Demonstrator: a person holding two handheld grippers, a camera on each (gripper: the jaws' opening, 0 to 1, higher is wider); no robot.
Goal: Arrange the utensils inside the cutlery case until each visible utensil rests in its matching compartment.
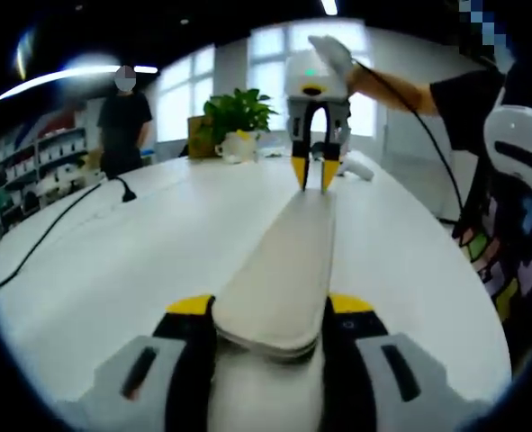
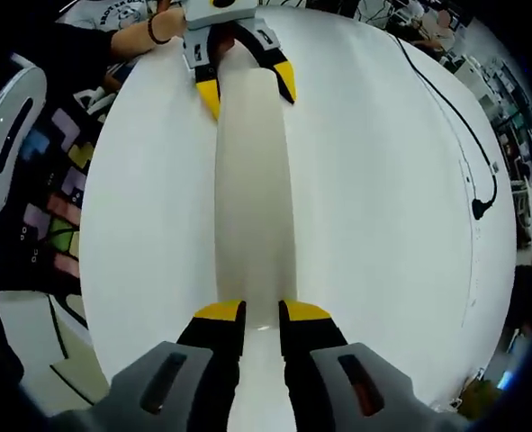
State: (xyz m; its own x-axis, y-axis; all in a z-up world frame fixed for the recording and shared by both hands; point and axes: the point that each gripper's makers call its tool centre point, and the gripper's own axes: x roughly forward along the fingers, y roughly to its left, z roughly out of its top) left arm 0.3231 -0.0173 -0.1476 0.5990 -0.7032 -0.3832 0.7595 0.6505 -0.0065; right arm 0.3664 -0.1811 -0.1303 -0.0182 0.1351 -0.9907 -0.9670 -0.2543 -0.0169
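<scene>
Left gripper view, nearest: the left hand-held gripper (image 1: 267,310) is clamped across one end of the long, pale cutlery case (image 1: 288,261), a jaw on each side wall. The case runs straight ahead over the white counter (image 1: 130,252) to the right hand-held gripper (image 1: 314,171), which pinches its far end. In the right gripper view that gripper (image 2: 261,317) is closed on the narrow end, the case (image 2: 252,171) stretching away from it.

Judgement: smooth plastic, light and rigid, likely slippery; hold at both ends and keep level. Whether any utensils are inside cannot be told. Beyond stand a potted plant (image 1: 238,112) and a person (image 1: 121,121).
</scene>
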